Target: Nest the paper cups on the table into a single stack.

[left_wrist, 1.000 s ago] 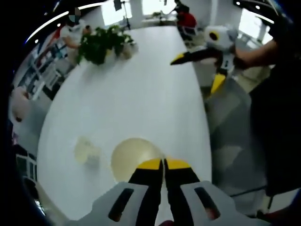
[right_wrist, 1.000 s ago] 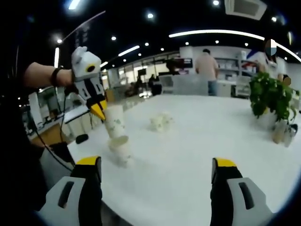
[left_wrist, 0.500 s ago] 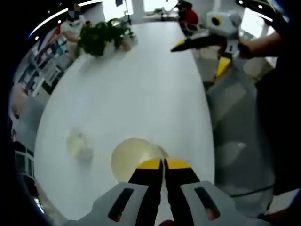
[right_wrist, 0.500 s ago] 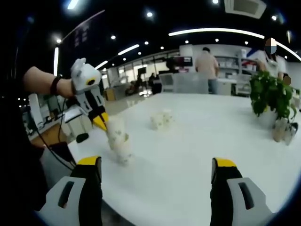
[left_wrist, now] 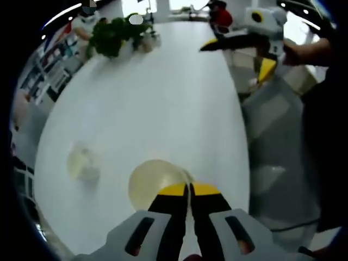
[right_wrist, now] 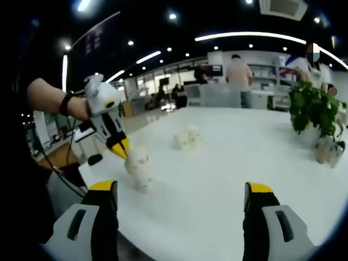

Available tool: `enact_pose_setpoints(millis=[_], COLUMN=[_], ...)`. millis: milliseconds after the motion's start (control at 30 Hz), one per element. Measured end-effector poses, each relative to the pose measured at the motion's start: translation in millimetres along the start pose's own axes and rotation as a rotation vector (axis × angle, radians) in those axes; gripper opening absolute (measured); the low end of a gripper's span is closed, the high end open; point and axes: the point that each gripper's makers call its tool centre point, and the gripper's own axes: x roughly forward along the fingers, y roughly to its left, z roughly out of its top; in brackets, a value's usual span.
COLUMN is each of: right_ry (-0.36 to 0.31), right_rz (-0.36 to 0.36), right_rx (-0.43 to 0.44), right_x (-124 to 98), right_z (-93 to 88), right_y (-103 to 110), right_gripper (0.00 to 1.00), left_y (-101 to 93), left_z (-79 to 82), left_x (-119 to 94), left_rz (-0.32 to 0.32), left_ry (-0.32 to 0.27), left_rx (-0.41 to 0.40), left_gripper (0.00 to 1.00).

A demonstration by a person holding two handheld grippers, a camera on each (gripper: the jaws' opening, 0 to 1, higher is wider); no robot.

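In the right gripper view we find a stack of paper cups (right_wrist: pixel 138 166) near the left edge of the table (right_wrist: pixel 234 163), with the left gripper (right_wrist: pixel 120 148) at its top rim. Behind it, further in, sits a second cluster of cups (right_wrist: pixel 186 138). A potted plant (right_wrist: pixel 314 111) stands at the far right. Beyond the table's far end a person (right_wrist: pixel 238 73) stands.

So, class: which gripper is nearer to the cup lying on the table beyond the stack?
Left. The left gripper is shut on the cup stack, just in front of the lying cup. The right gripper is open, farther back near the table edge.
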Motion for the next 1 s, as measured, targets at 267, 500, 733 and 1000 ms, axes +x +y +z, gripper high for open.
enact_pose_setpoints(millis=[267,500,733,1000], right_ry=[0.005,0.004,-0.006,-0.013], right_rz=[-0.011,-0.015,-0.012,-0.014], right_rx=[0.016,0.024,0.03,0.027], right_x=[-3,-5,-7,-6], right_z=[-4.8,-6.7,-5.1,-2.9], right_y=[-3,-3,-2,-3], right_gripper=[0.95,0.95,0.95,0.95], left_y=[-1.0,-4.4,-6.3,-9.1], left_z=[-6.1,-10.3,-9.8,-9.8], left_x=[10,16,17,10], left_rz=[-0.024,-0.033,-0.045,-0.04], left_ry=[0.021,0.029,0.008,0.015], left_rx=[-0.022,-0.034,-0.07,-0.076], left_gripper=[0.01,0.02,0.13,0.16])
